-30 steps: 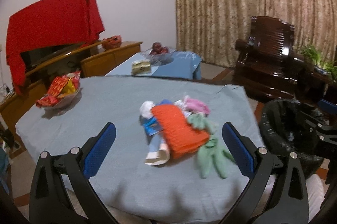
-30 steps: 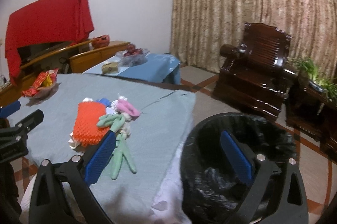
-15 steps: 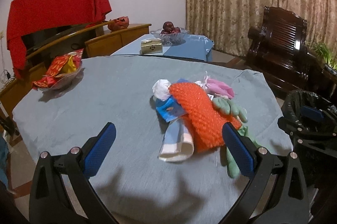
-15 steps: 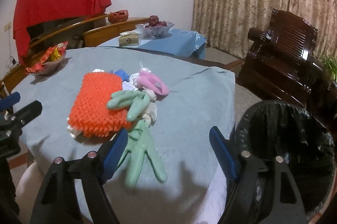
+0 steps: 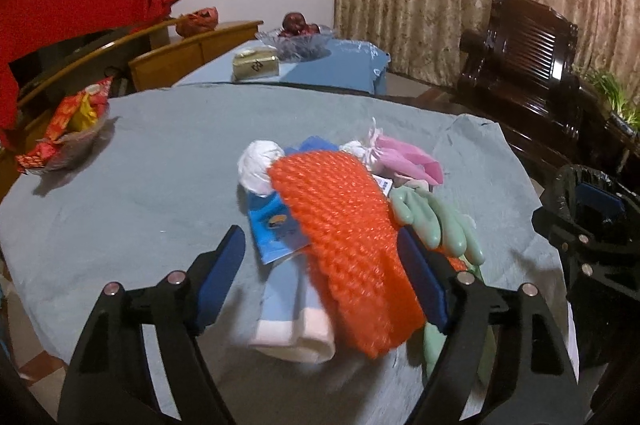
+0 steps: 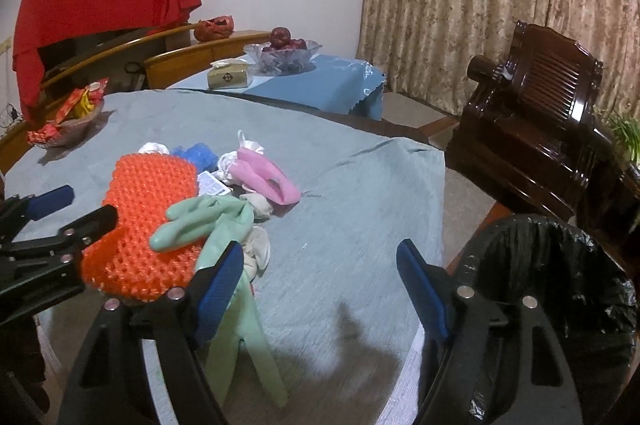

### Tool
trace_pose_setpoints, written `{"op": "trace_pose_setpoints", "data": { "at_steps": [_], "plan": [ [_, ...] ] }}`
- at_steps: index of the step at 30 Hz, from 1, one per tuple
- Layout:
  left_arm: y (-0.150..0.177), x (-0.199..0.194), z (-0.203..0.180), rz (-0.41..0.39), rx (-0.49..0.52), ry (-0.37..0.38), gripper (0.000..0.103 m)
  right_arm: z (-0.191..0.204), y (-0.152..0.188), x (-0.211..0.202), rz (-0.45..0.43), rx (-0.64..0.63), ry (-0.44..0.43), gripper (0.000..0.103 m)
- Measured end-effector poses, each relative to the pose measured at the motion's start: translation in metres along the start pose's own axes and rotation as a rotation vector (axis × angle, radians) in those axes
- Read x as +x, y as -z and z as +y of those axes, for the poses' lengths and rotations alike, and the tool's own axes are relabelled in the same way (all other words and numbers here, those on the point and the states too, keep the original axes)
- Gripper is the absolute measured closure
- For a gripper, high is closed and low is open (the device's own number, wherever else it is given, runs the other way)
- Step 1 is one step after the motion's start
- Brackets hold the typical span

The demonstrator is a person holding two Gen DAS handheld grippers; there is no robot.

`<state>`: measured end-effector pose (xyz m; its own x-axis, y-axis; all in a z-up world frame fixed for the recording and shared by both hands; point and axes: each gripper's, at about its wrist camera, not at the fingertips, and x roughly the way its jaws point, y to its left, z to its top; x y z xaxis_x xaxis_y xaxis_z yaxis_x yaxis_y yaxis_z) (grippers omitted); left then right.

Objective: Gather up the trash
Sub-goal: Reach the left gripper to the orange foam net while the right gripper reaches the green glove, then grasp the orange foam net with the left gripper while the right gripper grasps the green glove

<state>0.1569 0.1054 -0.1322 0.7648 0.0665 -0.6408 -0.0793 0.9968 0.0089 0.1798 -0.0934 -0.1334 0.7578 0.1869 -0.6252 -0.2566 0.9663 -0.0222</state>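
A heap of trash lies on the grey-blue tablecloth (image 5: 140,185): an orange foam net (image 5: 352,245), green rubber gloves (image 5: 440,221), a pink glove (image 5: 408,157), a white wad (image 5: 256,165), a blue packet (image 5: 276,229) and a blue-and-white cup (image 5: 292,313). My left gripper (image 5: 320,277) is open, its jaws on either side of the orange net's near end. My right gripper (image 6: 320,285) is open over the table's near edge, its left finger beside the green gloves (image 6: 216,221). The orange net (image 6: 144,221) and the black-lined bin (image 6: 560,285) show in the right wrist view.
A bowl of red snack packets (image 5: 68,129) sits at the table's far left. Behind stand a blue-clothed side table (image 5: 320,65) with a fruit bowl and tissue box, a dark wooden armchair (image 6: 536,113) and curtains. The bin also shows in the left wrist view (image 5: 592,245).
Both grippers have moved forward towards the heap. The left jaws now straddle the orange net. The right gripper has swung left from the bin to the gloves.
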Motion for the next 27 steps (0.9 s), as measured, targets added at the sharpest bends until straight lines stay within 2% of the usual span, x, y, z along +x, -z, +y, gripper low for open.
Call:
{"op": "trace_pose_setpoints", "data": {
  "at_steps": [2,5,8,19,27],
  "plan": [
    [-0.001,0.008,-0.002,0.017,0.001,0.028,0.05,0.002,-0.001,0.002,0.0,-0.011,0.002,0.026],
    [-0.001,0.013,-0.006,0.026,-0.006,0.07,0.071,0.003,0.001,0.004,0.002,-0.021,0.002,0.026],
    [-0.002,0.011,-0.008,0.009,-0.01,0.085,0.081,0.003,0.0,0.004,0.001,-0.018,0.0,0.026],
    [-0.022,-0.043,0.016,-0.099,-0.069,0.099,0.085,0.013,-0.01,-0.006,-0.042,-0.013,-0.036,0.026],
    [-0.016,-0.052,0.045,-0.08,-0.101,0.053,0.085,0.038,-0.021,0.003,-0.047,-0.031,-0.078,0.026]
  ]
}}
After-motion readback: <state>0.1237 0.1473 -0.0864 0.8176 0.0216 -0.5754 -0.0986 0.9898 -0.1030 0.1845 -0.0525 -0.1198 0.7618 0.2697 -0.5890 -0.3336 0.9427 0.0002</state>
